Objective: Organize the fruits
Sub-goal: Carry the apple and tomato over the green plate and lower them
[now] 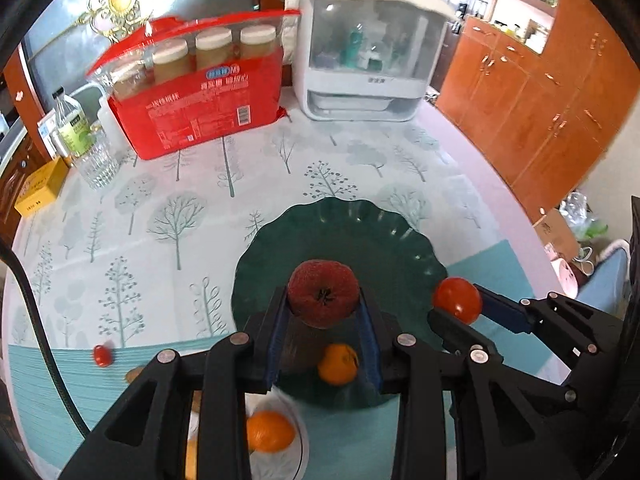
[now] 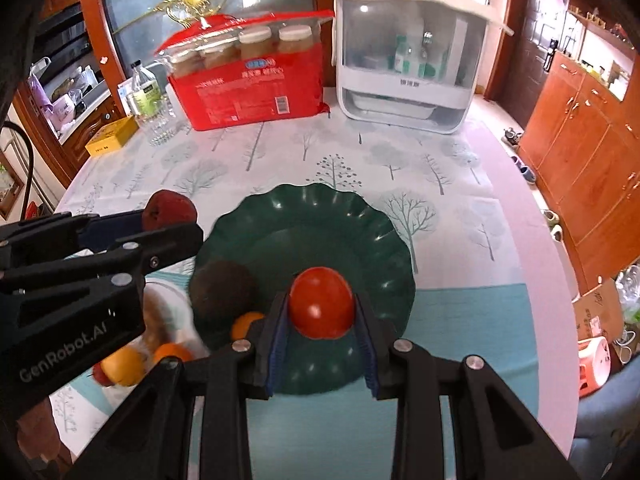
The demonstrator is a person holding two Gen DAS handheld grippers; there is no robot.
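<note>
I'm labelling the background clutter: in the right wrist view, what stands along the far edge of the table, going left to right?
Yellow box → clear bottle → red package of jars → white lidded container.

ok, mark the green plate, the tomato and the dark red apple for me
green plate [image 2: 372,216]: right wrist view, bare far rim.
tomato [image 2: 321,307]: right wrist view, middle of its skin, between the fingers.
dark red apple [image 1: 323,294]: left wrist view, by its stem dimple.
</note>
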